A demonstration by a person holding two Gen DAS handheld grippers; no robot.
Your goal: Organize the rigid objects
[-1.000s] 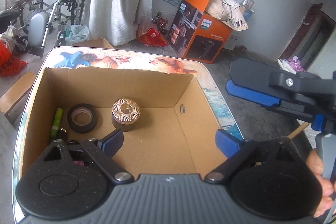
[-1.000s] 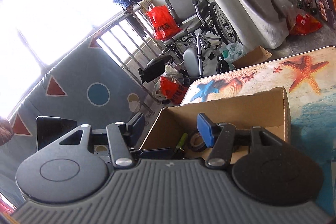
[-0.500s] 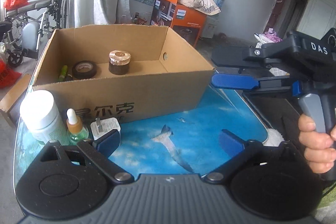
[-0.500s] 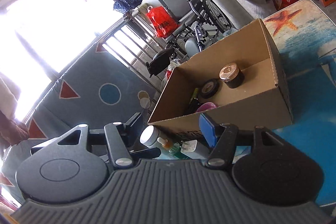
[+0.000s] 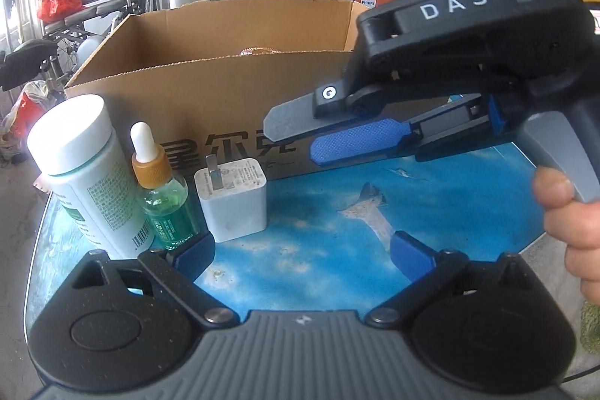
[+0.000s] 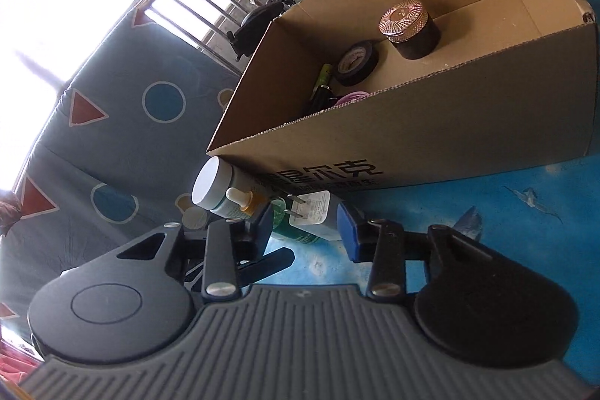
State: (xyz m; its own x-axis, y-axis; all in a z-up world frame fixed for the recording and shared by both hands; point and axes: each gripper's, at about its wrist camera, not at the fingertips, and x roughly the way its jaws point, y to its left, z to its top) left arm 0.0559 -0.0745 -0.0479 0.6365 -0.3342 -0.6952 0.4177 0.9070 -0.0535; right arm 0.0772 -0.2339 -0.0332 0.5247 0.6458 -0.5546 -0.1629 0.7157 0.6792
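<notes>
Both tongs hang low over the table, just in front of the cardboard box (image 5: 210, 92). Left gripper (image 5: 300, 252) is spread wide and empty. Right gripper (image 6: 303, 225) has just been narrowing its jaws, nothing pinched yet, apparently lining up on the white charger (image 5: 234, 201). Against the box's front wall stand the charger, a green dropper bottle (image 5: 165, 201) and a white bottle (image 5: 86, 171), seemingly waiting to go in. Inside the box already sit a dark jar (image 6: 410, 29) and a tape roll (image 6: 356, 62).
</notes>
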